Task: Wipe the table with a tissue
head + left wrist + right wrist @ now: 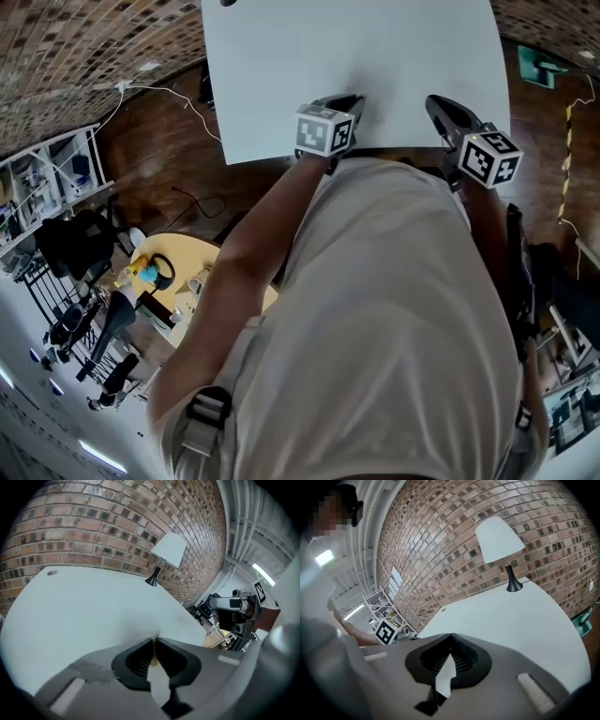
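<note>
Tissue (153, 660) sliver, mostly hidden, points upward in frame from pinching left gripper (154, 641) over white table (84, 606); right gripper (450, 636) closed, empty.

Lamp (166, 555) on table's (84, 606) far edge, before brick wall (117, 522); left tool (154, 640), tissue (153, 661) in jaws, left of right tool (450, 637).

Both arms forward, left tool (154, 641) pinched on a pale scrap (153, 662), right tool (450, 637) shut.

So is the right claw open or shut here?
Shut: in the right gripper view the right claw has its tips together, with nothing between them.
</note>
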